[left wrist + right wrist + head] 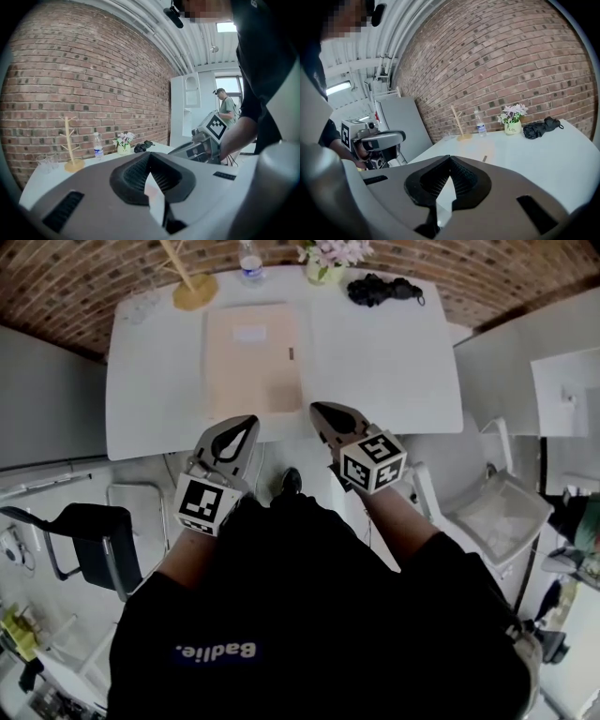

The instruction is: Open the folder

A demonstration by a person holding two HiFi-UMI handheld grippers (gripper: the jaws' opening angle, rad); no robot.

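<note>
Folder [251,357] lies closed, flat on the table [394,362] ahead of left gripper [249,421] and right gripper [320,410], both with jaws together and empty. Opening is not yet begun.

Left tool [150,157], jaws together and empty, before a white table [51,176] with bottle [98,145] and flowers [124,139]
</note>
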